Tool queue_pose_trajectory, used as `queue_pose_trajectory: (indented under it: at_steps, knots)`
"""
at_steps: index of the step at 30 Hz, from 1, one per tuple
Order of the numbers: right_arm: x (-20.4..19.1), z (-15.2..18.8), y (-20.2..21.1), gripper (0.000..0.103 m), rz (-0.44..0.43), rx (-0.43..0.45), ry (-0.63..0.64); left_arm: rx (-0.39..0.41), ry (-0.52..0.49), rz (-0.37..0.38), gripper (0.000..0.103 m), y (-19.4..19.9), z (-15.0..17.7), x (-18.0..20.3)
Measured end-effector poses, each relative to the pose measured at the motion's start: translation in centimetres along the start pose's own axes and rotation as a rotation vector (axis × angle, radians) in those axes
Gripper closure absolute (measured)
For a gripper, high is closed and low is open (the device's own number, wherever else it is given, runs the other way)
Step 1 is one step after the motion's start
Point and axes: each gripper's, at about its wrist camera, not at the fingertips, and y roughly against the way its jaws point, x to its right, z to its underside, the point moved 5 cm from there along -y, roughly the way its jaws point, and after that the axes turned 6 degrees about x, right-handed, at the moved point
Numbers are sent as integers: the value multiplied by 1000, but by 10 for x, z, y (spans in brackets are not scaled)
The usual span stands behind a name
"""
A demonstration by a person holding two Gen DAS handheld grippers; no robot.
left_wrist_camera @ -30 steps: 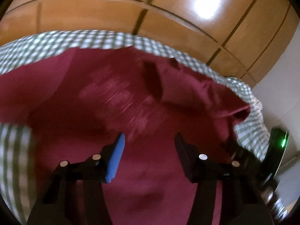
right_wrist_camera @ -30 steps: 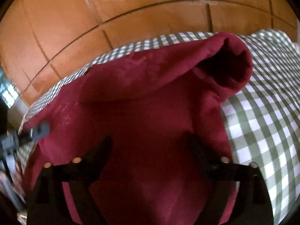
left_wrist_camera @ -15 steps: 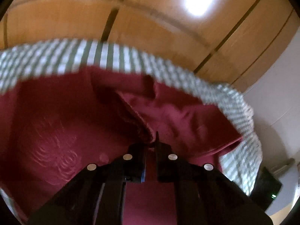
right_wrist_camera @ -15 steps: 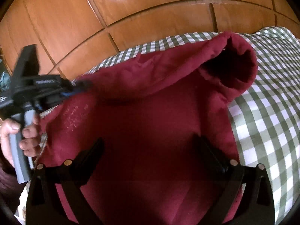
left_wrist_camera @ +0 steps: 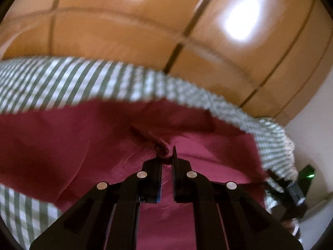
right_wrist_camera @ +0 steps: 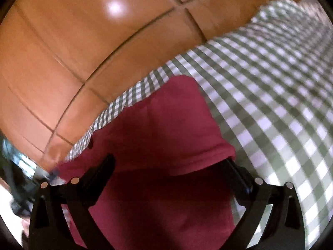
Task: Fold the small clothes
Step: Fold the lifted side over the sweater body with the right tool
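A dark red garment [left_wrist_camera: 83,145] lies on a green-and-white checked cloth [left_wrist_camera: 62,83]. My left gripper [left_wrist_camera: 166,158] is shut on a bunched hem of the red garment [left_wrist_camera: 161,148], which rises as a ridge from its fingertips. In the right wrist view the same red garment [right_wrist_camera: 166,129] spreads under my right gripper [right_wrist_camera: 170,162]. Its jaws stand wide open over the fabric, and its right finger [right_wrist_camera: 237,177] sits by the garment's folded edge, gripping nothing.
The checked cloth [right_wrist_camera: 270,104] covers a surface that reaches far to the right. Behind it is a glossy brown panelled wall [right_wrist_camera: 83,41]. A dark device with a green light [left_wrist_camera: 310,175] sits at the right edge of the left wrist view.
My left gripper went from open to shut on a pinch of the red fabric and lifted it. The right gripper stayed open and rolled, and the garment's open tube end has gone out of its view.
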Motion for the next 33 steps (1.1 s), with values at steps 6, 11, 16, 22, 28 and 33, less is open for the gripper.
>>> queue_pose_trajectory:
  at_steps: [6, 11, 16, 22, 28, 33]
  knots:
    - [-38, 26, 22, 3, 7, -103, 204, -89, 13, -56, 97, -26, 39, -24]
    - [-84, 12, 36, 3, -25, -39, 354, -70, 19, -46, 97, -24, 41, -24]
    - [-69, -7, -36, 3, 181, -81, 394, -54, -14, -61, 96, -18, 42, -23]
    - [-42, 18, -63, 2, 316, -58, 458, -59, -17, -86, 92, -15, 55, -34]
    - [-40, 20, -63, 2, 315, -54, 456, 180, -57, -136, 33, 32, 36, -15]
    - [-41, 18, -66, 2, 314, -50, 454, 180, -144, -87, 33, 18, 17, 15]
